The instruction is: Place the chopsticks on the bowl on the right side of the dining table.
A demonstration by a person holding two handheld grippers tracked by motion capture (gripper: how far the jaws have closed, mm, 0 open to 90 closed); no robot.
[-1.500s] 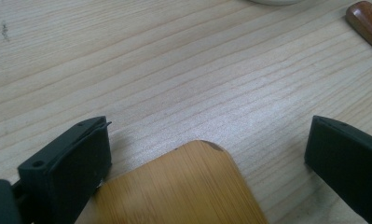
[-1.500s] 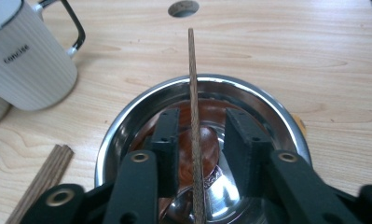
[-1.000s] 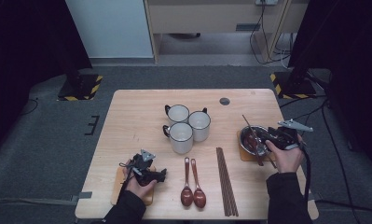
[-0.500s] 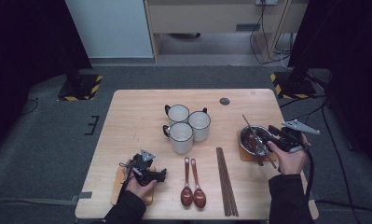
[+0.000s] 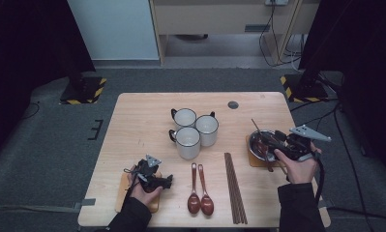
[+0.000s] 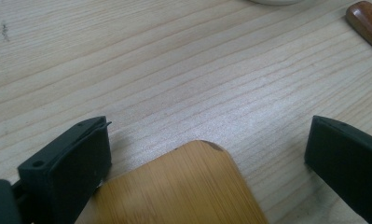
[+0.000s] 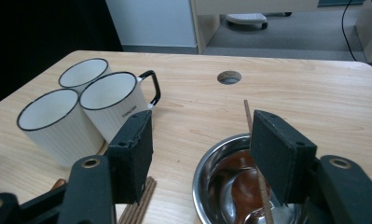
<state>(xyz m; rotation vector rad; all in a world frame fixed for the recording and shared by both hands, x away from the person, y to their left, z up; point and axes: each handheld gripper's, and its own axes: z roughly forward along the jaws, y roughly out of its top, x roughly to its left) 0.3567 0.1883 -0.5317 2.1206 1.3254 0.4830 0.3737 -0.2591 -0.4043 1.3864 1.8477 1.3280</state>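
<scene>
Right gripper (image 5: 273, 144) hovers over the round steel bowl (image 5: 258, 145) near the table's (image 5: 142, 111) right edge; jaws apart, just widened, empty. A thin wooden stick (image 7: 256, 154) leans inside. Left gripper (image 5: 165, 181), jaws wide, unmoved, straddles the rounded bamboo coaster (image 6: 183, 191) corner. Open wood lies behind three white enamel mugs (image 5: 193, 130).

Three white mugs (image 5: 193, 130) stand clustered mid-table. Nearer the person from the mugs lie two brown wooden spoons (image 5: 199, 195), with a bundle of dark chopsticks (image 5: 235, 186) just beside them.
</scene>
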